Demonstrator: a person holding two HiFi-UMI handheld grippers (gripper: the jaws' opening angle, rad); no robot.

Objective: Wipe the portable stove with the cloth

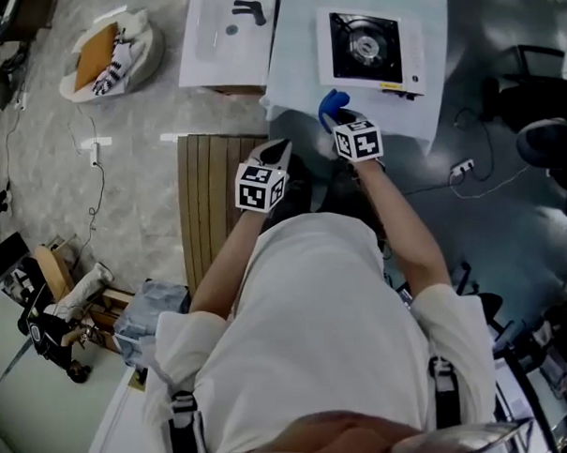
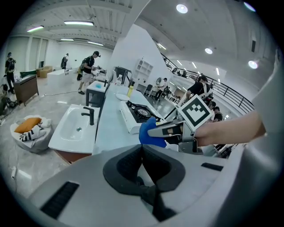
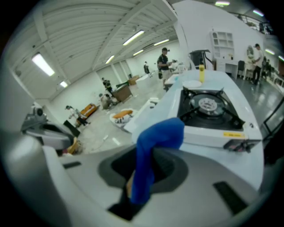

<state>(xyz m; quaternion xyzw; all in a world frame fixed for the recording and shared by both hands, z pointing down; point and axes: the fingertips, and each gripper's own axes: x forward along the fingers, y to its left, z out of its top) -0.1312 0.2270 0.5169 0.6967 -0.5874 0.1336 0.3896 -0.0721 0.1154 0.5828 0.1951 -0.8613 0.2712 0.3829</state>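
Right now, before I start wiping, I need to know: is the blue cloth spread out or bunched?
Bunched: the blue cloth droops in a folded wad from the right gripper, whose jaws pinch one end.

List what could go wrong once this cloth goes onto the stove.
1. The cloth is pinched in the right claw with most of it flopping free. It may snag on the burner's pan supports or pull out.
2. Nothing steadies the stove: the left claw is shut, empty and away from it. A firm wipe might slide it.
3. The front knob could get nudged.
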